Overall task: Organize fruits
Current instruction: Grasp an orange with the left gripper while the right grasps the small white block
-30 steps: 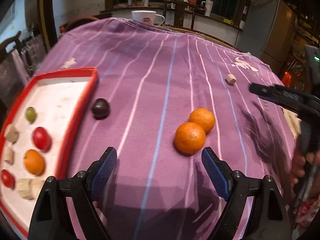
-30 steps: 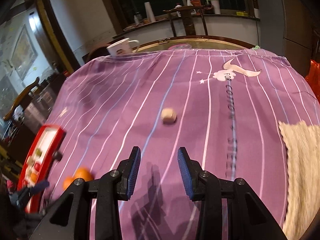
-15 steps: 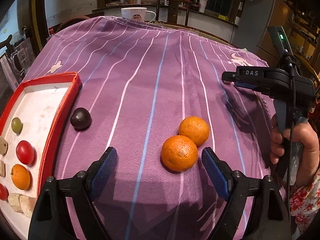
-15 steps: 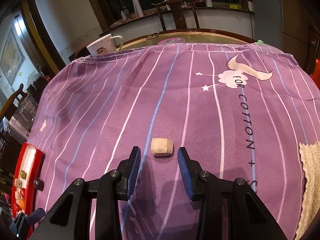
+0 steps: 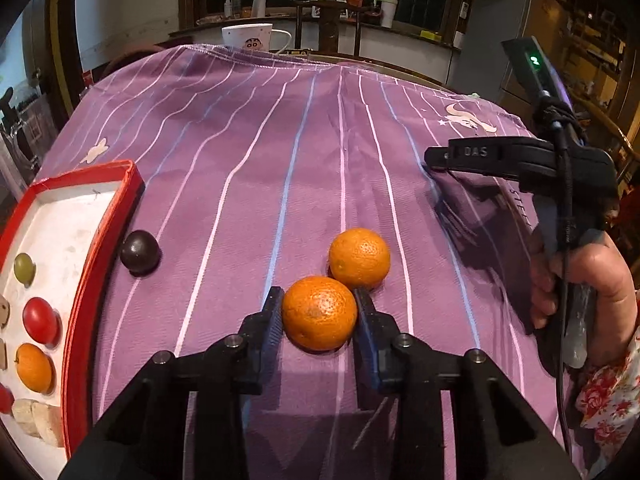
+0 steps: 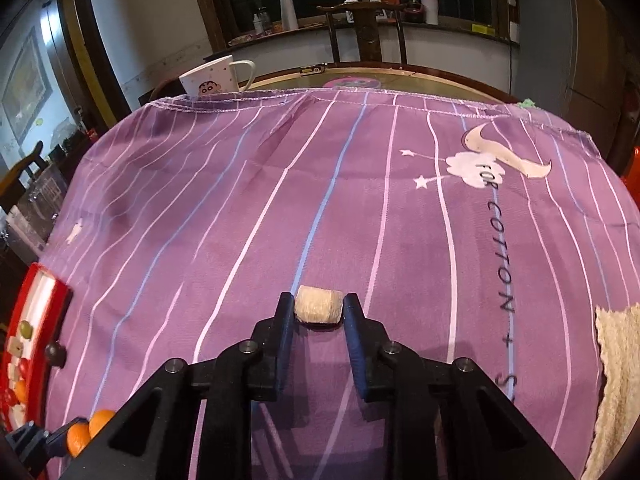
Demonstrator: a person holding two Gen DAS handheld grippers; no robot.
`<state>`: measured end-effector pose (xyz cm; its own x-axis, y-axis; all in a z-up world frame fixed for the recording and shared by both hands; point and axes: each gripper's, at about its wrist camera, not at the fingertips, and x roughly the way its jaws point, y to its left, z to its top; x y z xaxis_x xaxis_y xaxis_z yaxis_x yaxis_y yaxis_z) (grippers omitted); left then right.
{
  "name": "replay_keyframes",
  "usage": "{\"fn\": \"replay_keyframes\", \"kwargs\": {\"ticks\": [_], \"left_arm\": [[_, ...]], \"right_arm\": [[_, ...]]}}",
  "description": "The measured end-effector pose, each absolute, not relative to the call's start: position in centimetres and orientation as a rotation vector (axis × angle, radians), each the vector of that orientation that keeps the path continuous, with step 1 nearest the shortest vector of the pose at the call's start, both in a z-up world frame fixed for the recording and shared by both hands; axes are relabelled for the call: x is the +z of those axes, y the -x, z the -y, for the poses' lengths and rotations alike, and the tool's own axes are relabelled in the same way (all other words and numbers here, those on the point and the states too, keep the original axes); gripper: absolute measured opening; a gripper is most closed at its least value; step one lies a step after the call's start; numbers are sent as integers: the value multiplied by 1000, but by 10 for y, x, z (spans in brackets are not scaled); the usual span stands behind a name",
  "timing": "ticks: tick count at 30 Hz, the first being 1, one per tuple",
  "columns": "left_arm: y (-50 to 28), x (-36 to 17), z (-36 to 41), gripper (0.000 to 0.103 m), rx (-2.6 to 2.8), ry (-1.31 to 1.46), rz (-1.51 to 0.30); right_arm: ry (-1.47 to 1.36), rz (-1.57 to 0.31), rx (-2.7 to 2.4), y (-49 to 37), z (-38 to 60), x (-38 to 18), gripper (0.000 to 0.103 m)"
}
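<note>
**A:** Left wrist view: what sits closest to you?

**B:** My left gripper [image 5: 318, 316], its jaws closing, with the blue pads pressed on both sides of the near orange [image 5: 319, 313]. That orange rests on the purple striped tablecloth [image 5: 240, 152]. A second orange [image 5: 359, 258] touches it just behind, to the right.

**A:** And off to the left?

**B:** A red-rimmed tray [image 5: 100, 248] with a white floor. In it lie a small orange [image 5: 34, 368], a red fruit [image 5: 39, 319], a green grape [image 5: 24, 267] and pale beige chunks [image 5: 34, 420]. A dark round fruit [image 5: 139, 257] sits on the cloth, just beside the tray's outer rim.

**A:** To the right?

**B:** My right hand [image 5: 584, 284], with a floral sleeve [image 5: 612, 400] at the wrist, gripping the handle of my right gripper [image 6: 319, 306], which reaches across the cloth. Farther back, a white cartoon mug [image 5: 248, 38] stands at the far edge of the cloth.

**A:** What does the right wrist view add?

**B:** Closest, the right gripper's jaws are pinched on a pale beige cylinder-shaped piece [image 6: 319, 305] resting on the cloth. A beige towel [image 6: 618, 380] lies at the right edge. Beyond, the cloth carries a printed moon and cloud [image 6: 492, 160], then the mug, then a wooden chair [image 6: 366, 32].
</note>
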<state>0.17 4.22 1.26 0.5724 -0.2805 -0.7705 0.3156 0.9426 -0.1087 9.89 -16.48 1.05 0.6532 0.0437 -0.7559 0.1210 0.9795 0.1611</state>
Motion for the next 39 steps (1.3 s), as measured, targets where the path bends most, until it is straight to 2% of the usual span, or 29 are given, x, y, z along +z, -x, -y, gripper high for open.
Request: {"fn": "replay_keyframes", "kwargs": {"ticks": [14, 25, 32, 39], "left_arm": [[34, 23, -71, 34, -338, 29, -884], [52, 10, -84, 35, -310, 59, -918], [56, 9, -85, 43, -314, 64, -907], [58, 7, -79, 58, -332, 56, -888]], "right_arm": [[-231, -866, 145, 4, 126, 24, 27], [-327, -916, 190, 73, 101, 5, 28], [-252, -900, 130, 85, 93, 7, 29], [-223, -883, 115, 92, 87, 8, 34]]}}
